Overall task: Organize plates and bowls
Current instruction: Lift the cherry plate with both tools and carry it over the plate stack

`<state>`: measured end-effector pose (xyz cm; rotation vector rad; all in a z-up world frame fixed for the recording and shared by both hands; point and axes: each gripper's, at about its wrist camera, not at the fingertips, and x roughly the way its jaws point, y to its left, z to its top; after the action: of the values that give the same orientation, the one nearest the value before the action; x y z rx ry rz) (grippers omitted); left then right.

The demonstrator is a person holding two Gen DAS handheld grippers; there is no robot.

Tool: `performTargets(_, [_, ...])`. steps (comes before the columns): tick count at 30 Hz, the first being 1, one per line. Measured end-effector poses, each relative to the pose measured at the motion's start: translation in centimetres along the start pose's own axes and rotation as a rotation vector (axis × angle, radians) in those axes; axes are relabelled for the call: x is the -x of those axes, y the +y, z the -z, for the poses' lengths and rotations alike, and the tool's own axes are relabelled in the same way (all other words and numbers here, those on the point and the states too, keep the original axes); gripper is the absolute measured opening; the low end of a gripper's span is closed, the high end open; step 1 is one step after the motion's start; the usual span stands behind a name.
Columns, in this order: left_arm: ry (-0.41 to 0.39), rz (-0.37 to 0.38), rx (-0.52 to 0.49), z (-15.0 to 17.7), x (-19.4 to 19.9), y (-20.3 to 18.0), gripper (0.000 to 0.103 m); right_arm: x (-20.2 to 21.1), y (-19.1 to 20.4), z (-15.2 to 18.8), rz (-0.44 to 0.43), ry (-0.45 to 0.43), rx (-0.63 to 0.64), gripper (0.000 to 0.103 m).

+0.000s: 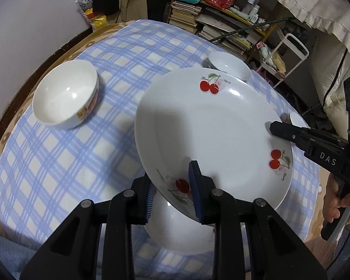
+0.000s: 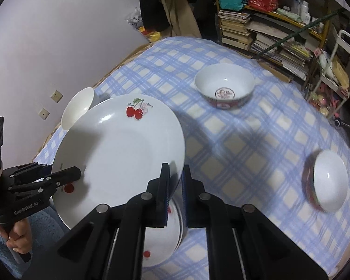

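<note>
Left gripper [image 1: 173,190]: jaws clamped on near rim of large white round ceramic plate w/ red cherry prints [image 1: 212,126]. Right gripper [image 2: 175,187]: jaws pinched on the opposite rim of the same plate, seen edge-on in right wrist view. The plate is thus held by both tools, lifted and tilted, clear of the blue-and-white checked tablecloth [image 1: 65,163]. Directly beneath it, resting on the cloth, lies a second white plate w/ cherry print [image 2: 161,242]; the two appear apart, gap not fully readable. Outward: plain white ceramic bowl w/ orange side decal [image 1: 65,95] stands on the cloth well to the left; white bowl w/ red printed band and inner emblem [image 2: 224,87] stands toward the far edge; a third white bowl w/ dark red outer band [image 2: 326,182] stands to the right, blurred. Cluttered bookshelf [image 2: 256,30] behind the table, not relevant. Assessment: task early-to-mid. Plate stack in progress, judged one plate placed, one in hand over it. All three bowls remain scattered, none nested. Remaining: seat held plate on lower plate, then gather bowls. Risk: rim-only grips on glazed ware; slip possible if tilt increases.
</note>
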<state>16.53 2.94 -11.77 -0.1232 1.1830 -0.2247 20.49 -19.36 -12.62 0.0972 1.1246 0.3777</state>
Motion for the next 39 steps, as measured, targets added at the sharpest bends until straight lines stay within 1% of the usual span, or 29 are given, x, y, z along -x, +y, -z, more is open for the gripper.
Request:
performTargets(2, [0.005, 0.006, 0.001, 1.1, 0.5, -0.2, 0.028, 0.4, 0.1, 1.0, -0.004, -0.004, -0.011, 0.011])
performTargets(4, [0.010, -0.006, -0.003, 2.2, 0.9, -0.5, 0.028, 0.8, 0.2, 2.1, -0.008, -0.005, -0.018, 0.011])
performTargets(6, [0.010, -0.018, -0.012, 3.0, 1.1, -0.8, 0.028, 1.0, 0.3, 3.1, -0.012, 0.005, -0.024, 0.011])
performTargets(9, [0.030, -0.025, -0.011, 4.1, 1.0, -1.0, 0.028, 0.9, 0.3, 4.5, -0.021, 0.023, -0.042, 0.011])
performTargets(13, [0.049, -0.026, -0.003, 5.2, 0.6, -1.0, 0.028, 0.6, 0.6, 6.3, -0.008, 0.038, -0.040, 0.011])
performTargets(16, [0.082, -0.021, 0.010, 5.6, -0.4, -0.3, 0.028, 0.2, 0.7, 7.2, -0.008, 0.044, -0.047, 0.011])
performTargets(19, [0.100, -0.046, 0.005, 6.1, -1.1, -0.1, 0.028, -0.7, 0.9, 8.0, -0.009, 0.058, -0.059, 0.011])
performTargets(24, [0.144, -0.056, 0.007, 6.8, -2.4, 0.2, 0.028, -2.7, 0.8, 8.8, -0.002, 0.095, -0.074, 0.012])
performTargets(30, [0.167, -0.049, 0.016, 6.9, -3.1, 0.4, 0.027, -3.2, 0.4, 9.5, -0.013, 0.094, -0.095, 0.012])
performTargets(34, [0.214, -0.028, 0.049, 7.3, -4.3, 0.7, 0.027, -3.7, 0.4, 9.8, 0.015, 0.101, -0.097, 0.012])
performTargets(37, [0.218, -0.044, 0.059, 7.3, -4.5, 0.7, 0.027, -4.2, 0.6, 10.0, 0.031, 0.111, -0.106, 0.012])
performTargets(39, [0.223, -0.033, 0.080, 7.3, -4.7, 1.0, 0.027, -4.3, 0.9, 10.1, 0.046, 0.109, -0.098, 0.012])
